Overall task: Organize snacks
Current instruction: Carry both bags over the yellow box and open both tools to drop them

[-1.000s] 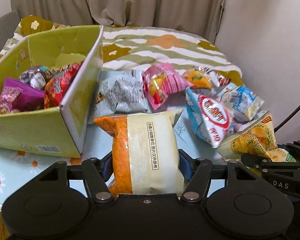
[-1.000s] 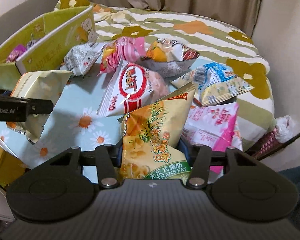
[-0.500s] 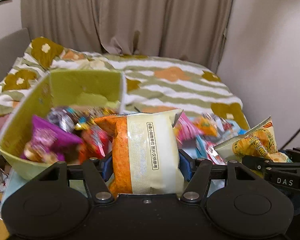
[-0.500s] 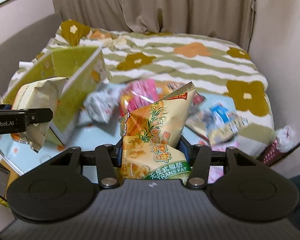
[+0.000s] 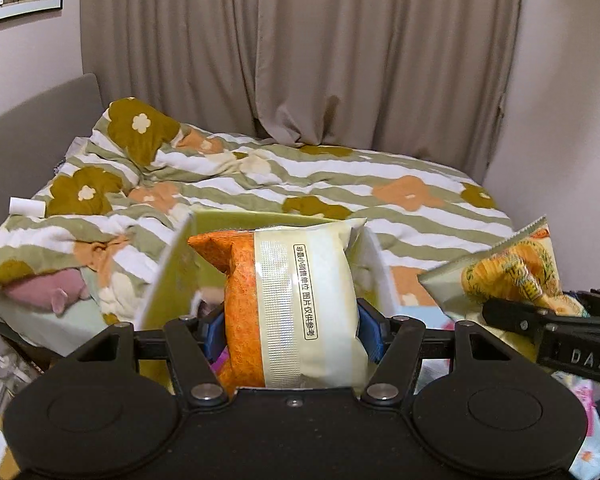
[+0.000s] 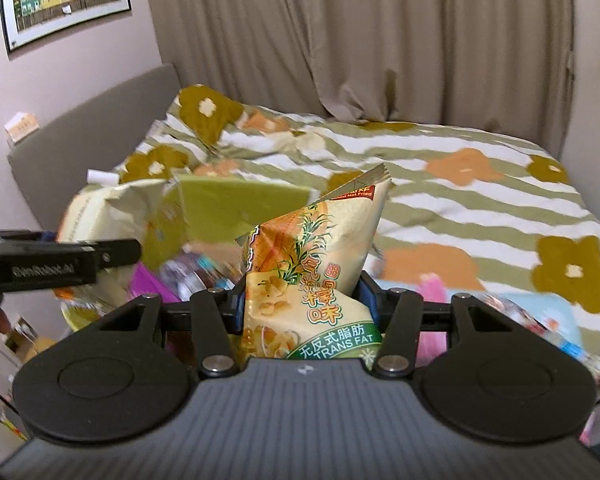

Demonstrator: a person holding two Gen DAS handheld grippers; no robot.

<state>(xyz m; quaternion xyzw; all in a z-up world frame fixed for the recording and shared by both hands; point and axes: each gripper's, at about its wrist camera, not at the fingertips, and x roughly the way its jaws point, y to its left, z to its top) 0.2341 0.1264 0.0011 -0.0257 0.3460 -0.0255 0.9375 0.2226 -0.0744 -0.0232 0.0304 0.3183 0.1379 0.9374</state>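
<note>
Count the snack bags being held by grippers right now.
2. An orange-and-cream bag is clamped in the left gripper; a yellow corn-print bag in the right gripper.

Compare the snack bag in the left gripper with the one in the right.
The orange-and-cream bag has a plain cream back panel with one line of black print; the yellow bag shows plants, snack pieces and a green band. The orange-and-cream bag's top is broad and flat; the yellow bag's top narrows to a tilted point. Both are sealed, each clamped between fingers.

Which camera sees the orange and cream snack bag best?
The left wrist view: the orange and cream bag fills its middle, gripped by the left gripper. The right wrist view shows only its crumpled cream edge.
</note>
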